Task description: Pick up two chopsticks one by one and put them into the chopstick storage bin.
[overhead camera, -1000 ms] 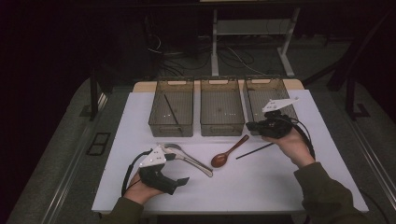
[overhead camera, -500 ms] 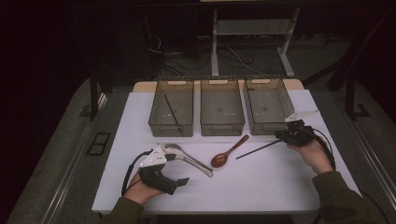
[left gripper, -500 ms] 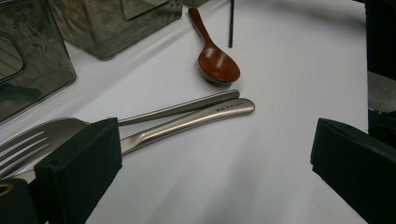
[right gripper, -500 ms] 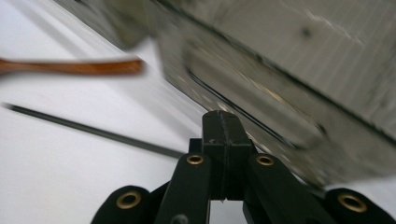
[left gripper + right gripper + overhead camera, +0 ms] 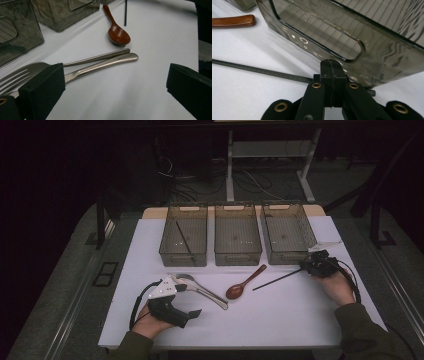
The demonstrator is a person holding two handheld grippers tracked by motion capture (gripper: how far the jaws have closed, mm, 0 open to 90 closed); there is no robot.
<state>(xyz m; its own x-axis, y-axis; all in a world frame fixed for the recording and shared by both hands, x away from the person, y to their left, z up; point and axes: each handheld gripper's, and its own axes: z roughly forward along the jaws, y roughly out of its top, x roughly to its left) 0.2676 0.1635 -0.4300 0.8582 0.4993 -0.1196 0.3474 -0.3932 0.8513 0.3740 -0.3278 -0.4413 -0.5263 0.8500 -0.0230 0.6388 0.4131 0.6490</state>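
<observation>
My left gripper [image 5: 187, 295] [image 5: 115, 82] rests open on the white table, its jaws spread wide. A metal fork [image 5: 15, 75] [image 5: 186, 279] lies by its left jaw, beside a second metal utensil [image 5: 112, 61]. Past their handles lies a brown wooden spoon [image 5: 244, 282] [image 5: 116, 32] [image 5: 234, 20]. A black chopstick [image 5: 277, 280] [image 5: 262, 71] runs from the spoon toward my right gripper [image 5: 306, 265] [image 5: 332, 67]. That gripper is shut, its jaws low over the chopstick's far end; the stick crosses beneath them and I cannot tell whether they pinch it.
Three smoky clear bins stand in a row at the back: the left bin [image 5: 183, 260] holds a black chopstick [image 5: 184, 240], the middle bin [image 5: 237, 256] and the right bin [image 5: 287, 257] [image 5: 367, 30] look bare. The right bin's wall is just ahead of my right gripper.
My right gripper came down from the right bin's front to the table and now sits shut over the chopstick's end. The left gripper and the cutlery have not moved.
</observation>
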